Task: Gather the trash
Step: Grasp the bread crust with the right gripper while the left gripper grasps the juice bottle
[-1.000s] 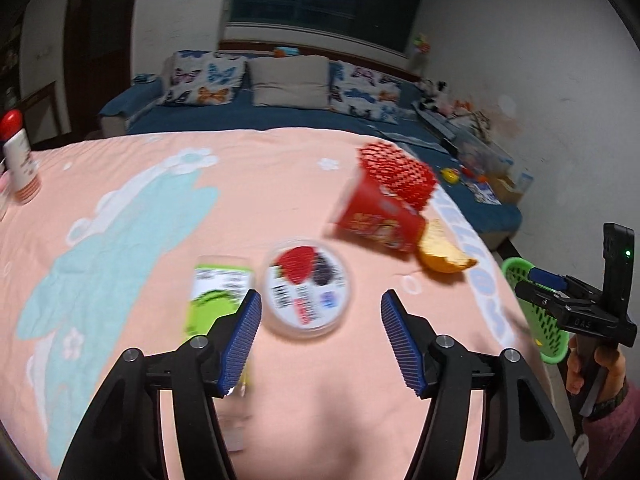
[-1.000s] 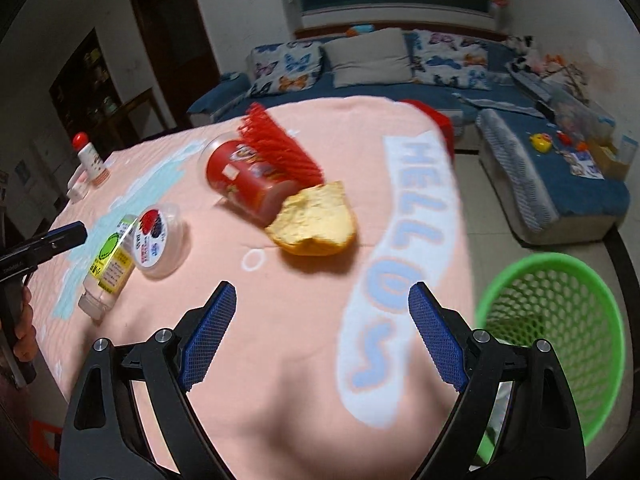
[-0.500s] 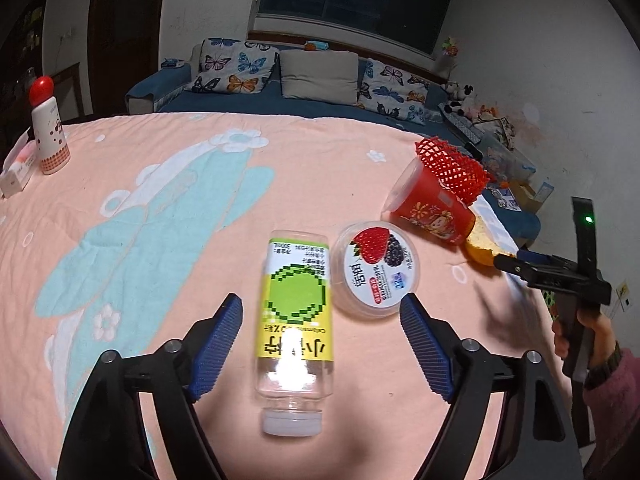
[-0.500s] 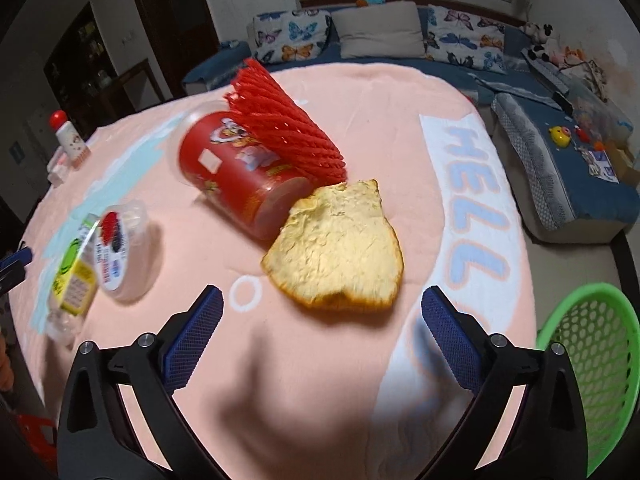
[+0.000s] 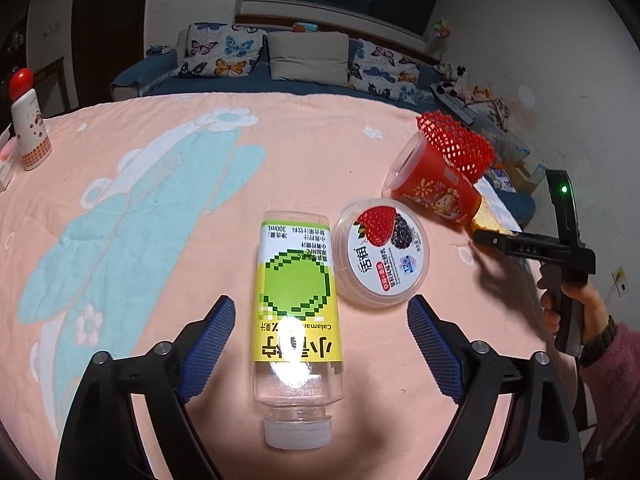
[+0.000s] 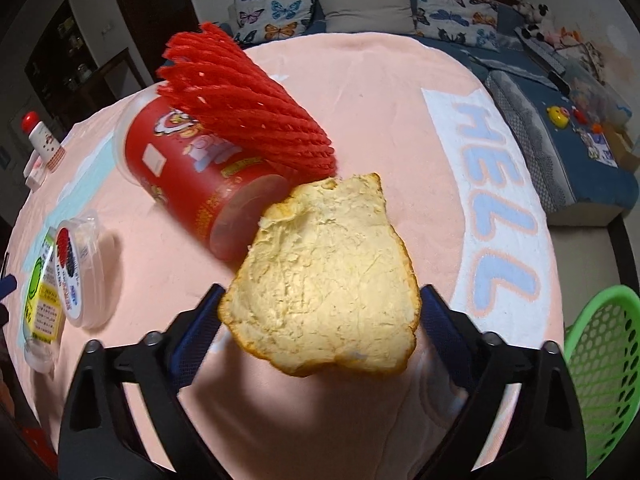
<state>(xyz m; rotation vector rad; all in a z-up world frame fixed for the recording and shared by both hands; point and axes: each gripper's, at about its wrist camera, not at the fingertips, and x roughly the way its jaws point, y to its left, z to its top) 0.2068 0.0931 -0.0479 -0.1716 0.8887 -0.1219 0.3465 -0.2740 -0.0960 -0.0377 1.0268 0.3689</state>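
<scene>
Right claw (image 6: 320, 320) is closing around the peel (image 6: 324, 280), pads not yet pressing; left claw (image 5: 320, 344) is opening astride the bottle (image 5: 298, 312), ready for grabbing.

The blanket (image 5: 168, 208) is peach-pink, patterned with pale blue and white flowers and pale blue letters on a white band. The plastic bottle (image 5: 298, 316) is clear, its label yellow and white with a pixelated green circle and a white cap. The yogurt cup (image 5: 382, 252) has a white lid printed with a red strawberry and a dark blackberry. The red cup (image 6: 200, 176) carries cartoon prints beside a red foam net (image 6: 240, 100). The pomelo peel (image 6: 326, 276) is creamy yellow, orange-edged. The basket (image 6: 604, 368) is bright green. Sofa cushions (image 5: 218, 50) show blue and orange butterflies on white.
</scene>
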